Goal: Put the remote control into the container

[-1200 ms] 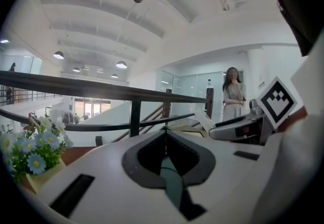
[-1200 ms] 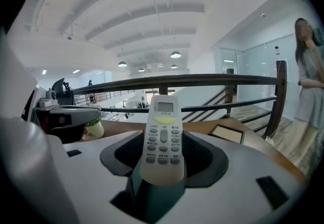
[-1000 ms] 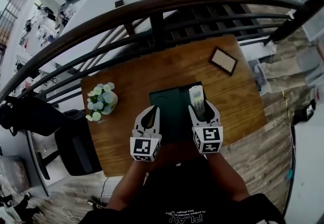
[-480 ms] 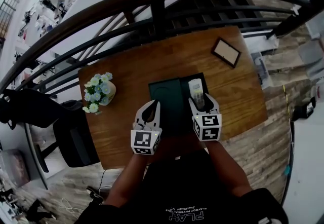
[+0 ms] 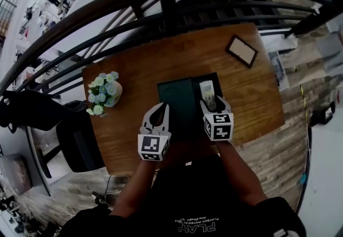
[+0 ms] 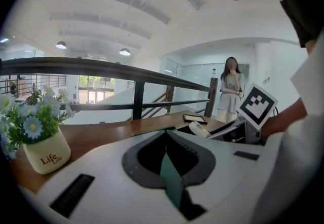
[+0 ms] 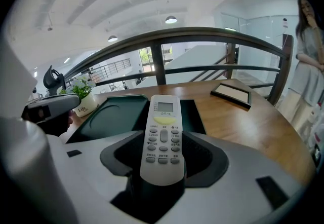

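A dark green container (image 5: 179, 103) lies in the middle of the wooden table (image 5: 134, 78). My right gripper (image 5: 214, 104) is shut on a white remote control (image 5: 208, 94), held lengthwise over the container's right compartment. In the right gripper view the remote control (image 7: 163, 137) points away from me, display end far, above the green container (image 7: 114, 112). My left gripper (image 5: 161, 109) is at the container's near left edge. In the left gripper view a thin green wall (image 6: 171, 175) stands pinched between the jaws of the left gripper (image 6: 167, 142).
A pot of pale flowers (image 5: 105, 91) stands at the table's left. A dark picture frame (image 5: 241, 51) lies at the far right corner. A dark railing (image 5: 161, 2) runs behind the table. A black chair (image 5: 80, 145) sits to the left. A person (image 6: 232, 88) stands far off.
The head view has shifted a little, so the table sits higher in it. Both grippers keep much the same place against the container, and the remote stays in the right gripper.
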Demonstrator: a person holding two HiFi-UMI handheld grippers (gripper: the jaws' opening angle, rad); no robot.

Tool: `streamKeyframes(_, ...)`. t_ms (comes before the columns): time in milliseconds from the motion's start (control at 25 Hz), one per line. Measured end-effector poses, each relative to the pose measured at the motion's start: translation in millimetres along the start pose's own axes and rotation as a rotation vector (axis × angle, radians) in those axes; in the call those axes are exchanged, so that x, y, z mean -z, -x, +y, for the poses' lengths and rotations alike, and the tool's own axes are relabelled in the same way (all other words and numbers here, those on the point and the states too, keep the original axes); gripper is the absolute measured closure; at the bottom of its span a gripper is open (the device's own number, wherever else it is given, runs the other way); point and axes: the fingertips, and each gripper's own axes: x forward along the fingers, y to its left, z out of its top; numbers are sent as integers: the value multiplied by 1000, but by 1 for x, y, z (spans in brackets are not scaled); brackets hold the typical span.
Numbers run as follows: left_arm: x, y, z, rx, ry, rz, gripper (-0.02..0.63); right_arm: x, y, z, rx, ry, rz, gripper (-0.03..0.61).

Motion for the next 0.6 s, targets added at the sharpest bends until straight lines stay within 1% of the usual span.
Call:
streamKeyframes(240, 4, 1, 6, -12, 14, 5, 606, 10, -13, -1, 16, 3, 66, 334)
streamKeyframes(400, 3, 2, 15, -33, 31, 4, 606, 17, -20, -2, 15, 6, 111, 334)
streamKeyframes(600, 4, 3, 22, -43, 42, 5, 606, 23, -24, -2, 6, -2, 143, 334)
